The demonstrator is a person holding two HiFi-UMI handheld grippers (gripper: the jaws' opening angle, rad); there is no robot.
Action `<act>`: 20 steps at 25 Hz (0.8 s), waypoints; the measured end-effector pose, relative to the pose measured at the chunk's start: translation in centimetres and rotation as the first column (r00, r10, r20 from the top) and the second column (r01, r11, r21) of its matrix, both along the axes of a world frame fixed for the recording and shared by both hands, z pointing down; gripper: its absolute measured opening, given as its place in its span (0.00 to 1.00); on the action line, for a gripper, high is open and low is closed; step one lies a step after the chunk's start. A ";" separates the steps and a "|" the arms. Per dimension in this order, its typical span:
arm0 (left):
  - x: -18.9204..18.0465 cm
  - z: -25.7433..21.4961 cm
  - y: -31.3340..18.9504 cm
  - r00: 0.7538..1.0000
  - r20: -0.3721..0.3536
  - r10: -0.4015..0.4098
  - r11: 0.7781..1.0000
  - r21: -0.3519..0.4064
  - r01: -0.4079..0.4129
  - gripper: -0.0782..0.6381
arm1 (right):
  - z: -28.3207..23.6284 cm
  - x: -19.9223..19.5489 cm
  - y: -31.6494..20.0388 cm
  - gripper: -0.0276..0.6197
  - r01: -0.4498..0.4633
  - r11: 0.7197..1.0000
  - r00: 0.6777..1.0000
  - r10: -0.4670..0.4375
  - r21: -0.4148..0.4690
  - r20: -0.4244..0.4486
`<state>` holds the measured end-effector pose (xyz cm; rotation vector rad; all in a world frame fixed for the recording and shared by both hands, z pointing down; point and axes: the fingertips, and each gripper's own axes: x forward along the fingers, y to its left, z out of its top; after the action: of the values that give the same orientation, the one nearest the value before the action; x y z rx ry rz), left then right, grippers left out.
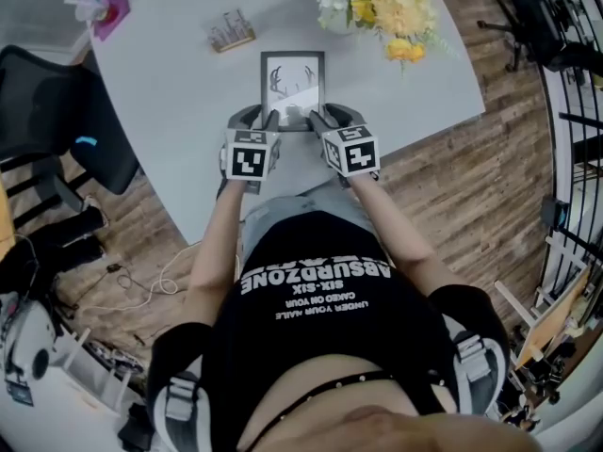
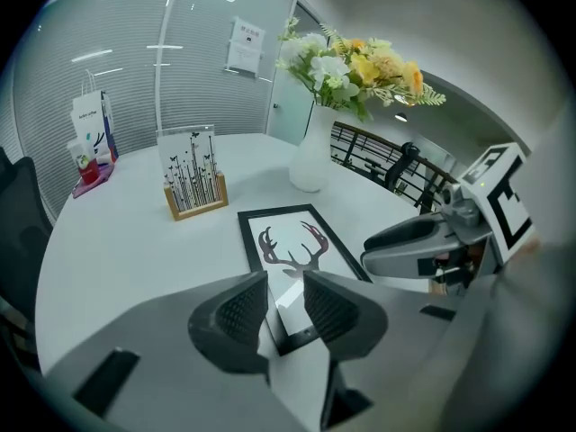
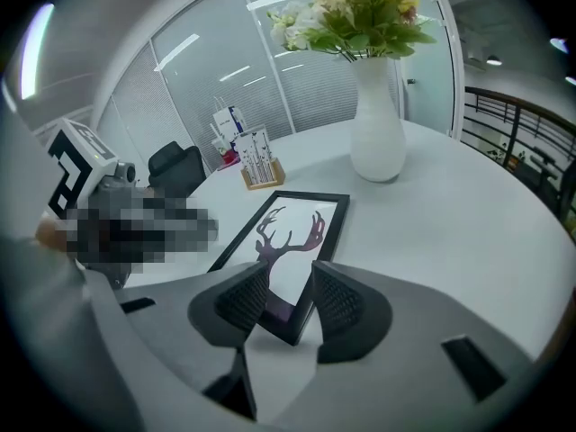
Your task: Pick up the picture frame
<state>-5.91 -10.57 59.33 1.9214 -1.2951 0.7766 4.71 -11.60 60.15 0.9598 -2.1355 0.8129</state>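
Two grippers hang low over the round white table (image 1: 170, 92) in the head view, both on my side of the flower vase (image 1: 377, 3) and to its left. The picture frame (image 1: 292, 88) lies flat there, down-left of the vase, its long axis running straight away from me and the antlers in the print pointing at the far edge. The left gripper (image 1: 256, 121) sits at the frame's near left corner and the right gripper (image 1: 330, 121) at its near right corner. A small wooden stand (image 1: 231, 33) is left of the vase, a black chair (image 1: 47, 111) is far left of it, and plank floor (image 1: 452, 177) shows below it.

From the left gripper view, the left gripper (image 2: 285, 309) has its jaws apart and holds nothing; the frame (image 2: 292, 241) shows its black near corner in the gap, not pinched. The frame's length leads toward the vase (image 2: 312, 160). The stand (image 2: 193, 183) is left of the vase, with a glass wall and blinds (image 2: 135, 70) behind it and a dark railing (image 2: 378, 160) to its right.

From the right gripper view, the right gripper (image 3: 290, 302) is spread wide and empty too, the frame (image 3: 288, 241) lying with its near corner between the pads, untouched as far as I can see. The vase (image 3: 378, 120) stands beyond and right of the frame's far end, the stand (image 3: 259, 171) left of the vase
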 end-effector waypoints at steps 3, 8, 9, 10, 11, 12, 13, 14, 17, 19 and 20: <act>-0.4 0.8 -0.2 1.000 -0.006 -0.021 1.000 -0.014 0.021 0.27 | 0.7 0.1 -0.2 0.29 0.001 1.000 1.000 -0.001 -0.014 -0.009; -0.9 2.9 -0.3 1.000 0.015 -0.025 0.998 -0.065 0.026 0.27 | 2.1 0.3 -0.7 0.29 -0.001 0.999 1.000 0.000 -0.034 -0.027; -0.9 3.3 -0.4 0.999 0.019 -0.026 0.997 -0.074 0.027 0.27 | 2.2 0.4 -0.8 0.29 -0.004 0.999 1.000 0.003 -0.038 -0.030; -0.8 3.7 -0.4 0.999 0.021 -0.025 0.996 -0.084 0.027 0.27 | 2.4 0.5 -0.9 0.29 -0.007 0.999 0.999 0.006 -0.041 -0.033; -0.7 3.9 -0.4 1.000 0.021 -0.022 0.995 -0.092 0.024 0.27 | 2.6 0.6 -0.9 0.29 -0.010 0.999 0.999 0.009 -0.045 -0.036; -0.7 4.2 -0.4 1.000 0.022 -0.019 0.995 -0.100 0.022 0.27 | 2.7 0.6 -0.9 0.29 -0.013 0.999 0.999 0.011 -0.049 -0.038; -0.7 4.5 -0.4 1.000 0.023 -0.019 0.994 -0.107 0.021 0.27 | 2.9 0.6 -0.9 0.29 -0.014 0.999 0.999 0.012 -0.053 -0.040; -0.8 4.7 -0.4 0.999 0.025 -0.022 0.993 -0.112 0.024 0.27 | 3.1 0.6 -0.9 0.29 -0.016 0.998 0.999 0.013 -0.057 -0.041; -1.0 5.2 -0.2 0.999 0.033 -0.027 0.991 -0.128 0.032 0.27 | 3.8 0.8 -0.7 0.29 -0.021 0.997 0.999 0.018 -0.071 -0.042; -0.9 5.7 -0.2 0.999 0.031 -0.023 0.991 -0.130 0.027 0.27 | 4.2 0.9 -0.7 0.29 -0.026 0.996 0.999 0.023 -0.080 -0.045; -0.8 5.8 -0.2 0.999 0.026 -0.020 0.991 -0.132 0.024 0.27 | 4.3 0.9 -0.7 0.28 -0.029 0.996 0.999 0.026 -0.082 -0.045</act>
<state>-6.75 -10.81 65.15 1.7947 -1.2452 0.8558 5.63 -12.29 64.48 0.9572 -2.0394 0.8789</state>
